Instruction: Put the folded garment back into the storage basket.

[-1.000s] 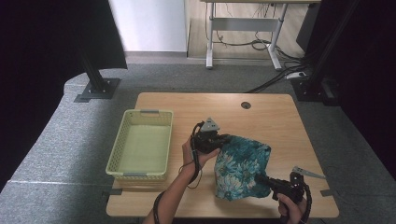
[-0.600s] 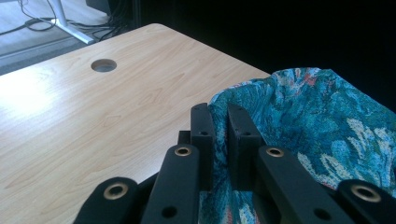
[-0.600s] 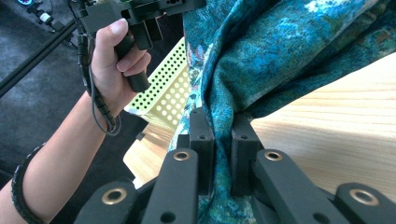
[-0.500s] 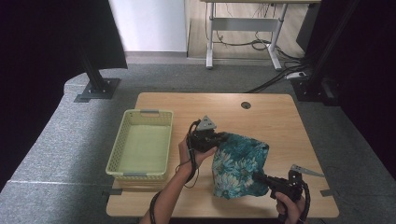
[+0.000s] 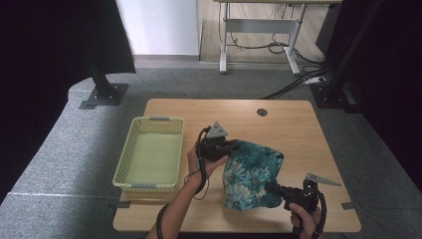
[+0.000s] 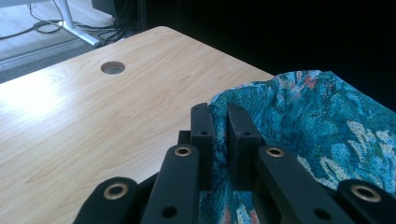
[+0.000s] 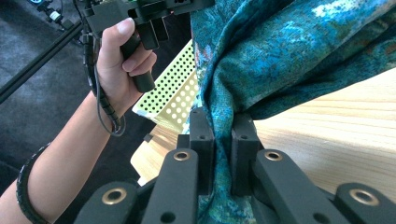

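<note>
Since a second ago the left claw (image 5: 230, 148) has carried its corner of the teal floral cloth (image 5: 251, 174) a little higher and toward the far side of the surface (image 5: 278, 119), so the fabric hangs more steeply between the two hands; the right claw (image 5: 271, 187) has barely shifted.

In the left gripper view the left claw's (image 6: 218, 122) two black jaws stand almost together, pinching an edge of the cloth (image 6: 317, 116), which runs off to the right of the jaws in a broad sheet. In the right gripper view the right claw (image 7: 219, 125) is likewise clamped on a gathered fold of the cloth (image 7: 280, 51), and the fabric rises from the jaws and spreads up and to the right above the wooden top.

Seen from the high view, the cloth stretches slantwise from the left claw, near the middle of the surface, down to the right claw near the front edge, its lower folds lying on the wood. A yellow-green perforated basket (image 5: 149, 122) sits on the left part of the surface, just beside the left hand (image 5: 201, 162). A round cable hole (image 5: 262, 112) lies near the far edge.
</note>
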{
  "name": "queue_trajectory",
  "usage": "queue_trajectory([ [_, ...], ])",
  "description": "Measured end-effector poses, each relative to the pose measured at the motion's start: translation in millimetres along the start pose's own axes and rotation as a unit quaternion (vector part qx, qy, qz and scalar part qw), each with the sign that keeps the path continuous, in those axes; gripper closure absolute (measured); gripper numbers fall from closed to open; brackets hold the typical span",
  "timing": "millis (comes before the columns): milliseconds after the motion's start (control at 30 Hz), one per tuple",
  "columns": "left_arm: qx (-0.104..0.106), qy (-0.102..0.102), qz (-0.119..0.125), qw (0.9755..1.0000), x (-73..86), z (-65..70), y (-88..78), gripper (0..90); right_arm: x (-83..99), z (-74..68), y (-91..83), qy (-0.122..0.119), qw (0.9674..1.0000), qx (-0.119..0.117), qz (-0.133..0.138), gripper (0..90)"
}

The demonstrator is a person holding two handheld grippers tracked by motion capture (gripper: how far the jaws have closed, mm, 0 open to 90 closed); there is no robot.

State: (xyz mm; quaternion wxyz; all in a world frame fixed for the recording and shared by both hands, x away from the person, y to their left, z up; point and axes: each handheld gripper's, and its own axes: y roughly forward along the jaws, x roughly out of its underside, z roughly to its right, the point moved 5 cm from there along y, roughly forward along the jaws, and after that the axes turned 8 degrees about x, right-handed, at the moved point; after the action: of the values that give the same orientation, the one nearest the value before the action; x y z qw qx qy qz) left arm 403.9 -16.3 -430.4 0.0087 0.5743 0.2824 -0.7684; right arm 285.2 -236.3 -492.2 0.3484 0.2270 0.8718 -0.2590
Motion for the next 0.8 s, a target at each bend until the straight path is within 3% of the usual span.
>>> queue_trajectory([
  [800, -0.014, 0.005, 0.004, 0.9999, -7.8, -2.2, -22.6, 82.6, -10.6, -14.2, 7.3, -0.008, 0.9999, -0.015, 0.002, 82.1],
])
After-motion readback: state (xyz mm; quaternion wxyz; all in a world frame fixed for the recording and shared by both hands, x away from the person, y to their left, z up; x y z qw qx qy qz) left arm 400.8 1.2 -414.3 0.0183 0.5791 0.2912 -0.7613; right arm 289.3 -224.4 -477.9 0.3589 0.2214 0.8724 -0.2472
